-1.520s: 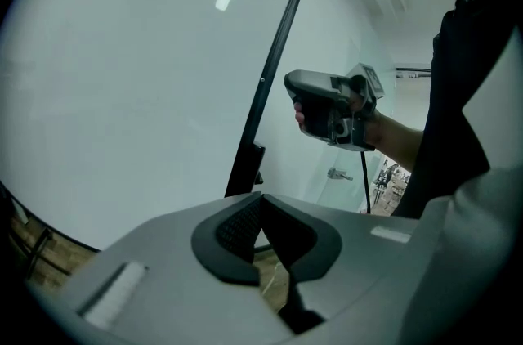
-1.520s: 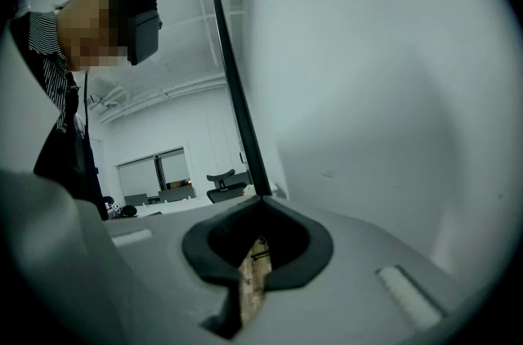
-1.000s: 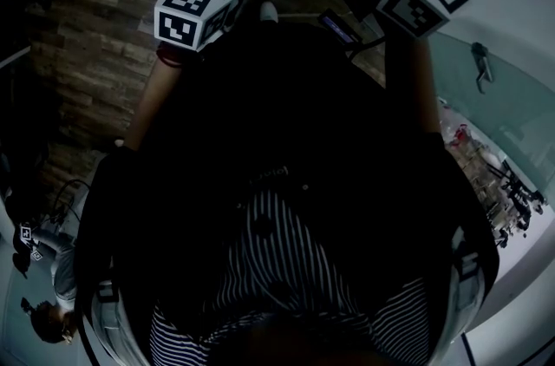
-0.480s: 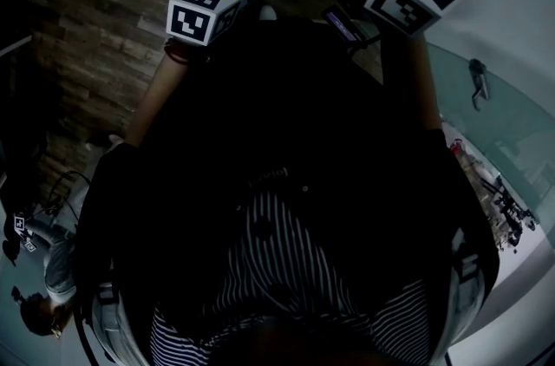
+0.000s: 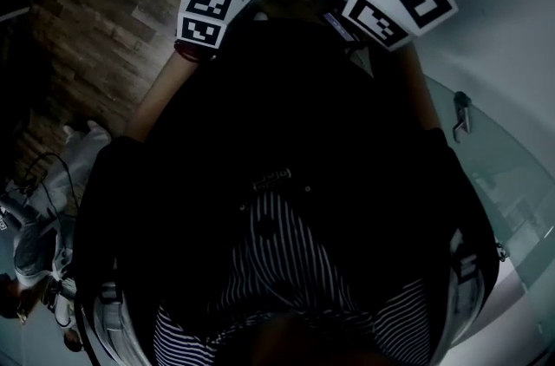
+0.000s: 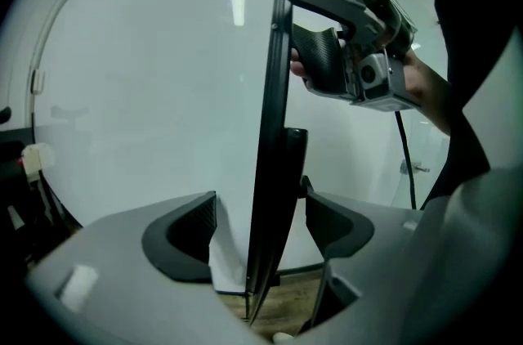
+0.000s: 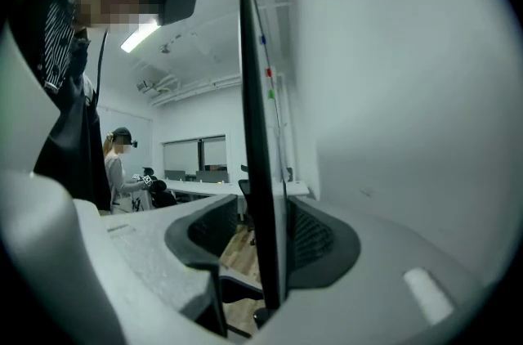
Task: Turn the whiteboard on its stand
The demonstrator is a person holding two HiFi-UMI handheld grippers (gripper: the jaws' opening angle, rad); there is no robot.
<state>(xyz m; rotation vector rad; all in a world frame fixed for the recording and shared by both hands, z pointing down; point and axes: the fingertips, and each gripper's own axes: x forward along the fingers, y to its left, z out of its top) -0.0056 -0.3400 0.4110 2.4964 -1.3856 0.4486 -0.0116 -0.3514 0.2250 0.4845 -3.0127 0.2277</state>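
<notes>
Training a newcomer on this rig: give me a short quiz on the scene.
1. True or false: the whiteboard edge stands between the left tool's jaws.
2. What stands between the right tool's jaws? A) a marker B) the whiteboard's edge C) nothing
3. Fill in: the floor is made of ____ planks.
Key: 1 true; 2 B; 3 wood. Both tools' jaws are opening, the edge between them.

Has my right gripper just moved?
Yes: in the head view the right gripper shifted left, away from the handle on the glass panel, jaws opening around the whiteboard.
</notes>
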